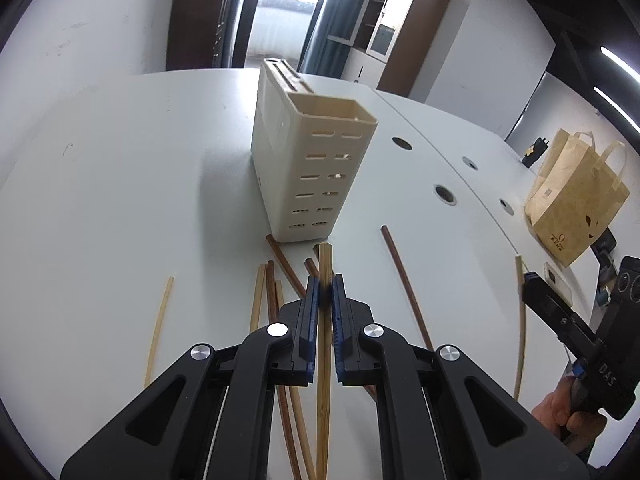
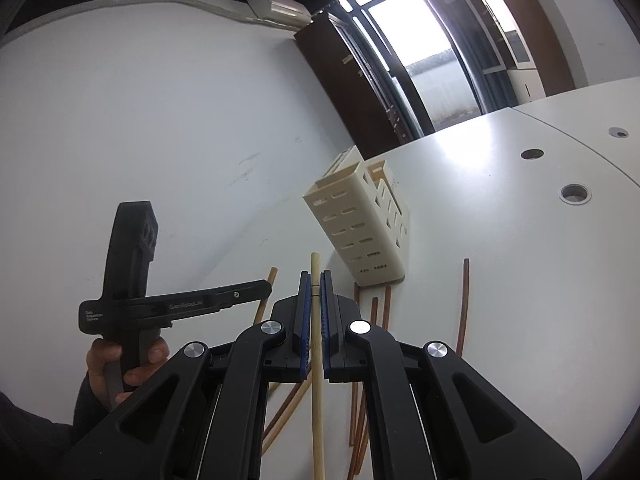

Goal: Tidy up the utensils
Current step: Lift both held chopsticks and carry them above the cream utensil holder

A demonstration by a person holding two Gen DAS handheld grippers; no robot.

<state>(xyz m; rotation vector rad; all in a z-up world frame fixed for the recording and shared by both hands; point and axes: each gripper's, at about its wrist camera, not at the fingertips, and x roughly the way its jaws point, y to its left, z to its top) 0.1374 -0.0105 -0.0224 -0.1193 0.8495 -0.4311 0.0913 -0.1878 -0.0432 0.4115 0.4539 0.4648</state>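
Observation:
A cream slotted utensil holder (image 1: 314, 168) stands upright on the white table (image 1: 120, 184); it also shows in the right wrist view (image 2: 362, 224). My left gripper (image 1: 325, 292) is shut on a light bamboo chopstick (image 1: 324, 360) that points toward the holder's base. My right gripper (image 2: 316, 292) is shut on a pale chopstick (image 2: 317, 380) held above the table, just short of the holder. Several loose chopsticks, light and dark brown, lie on the table below both grippers (image 1: 272, 300) (image 2: 362, 400). The right gripper also appears at the left view's right edge (image 1: 560, 320).
A dark brown chopstick (image 1: 406, 286) lies apart to the right, and a thin light one (image 1: 160, 324) to the left. A brown paper bag (image 1: 572, 204) stands at the far right. Round cable holes (image 1: 445, 194) dot the table. A wall runs along the table's left side.

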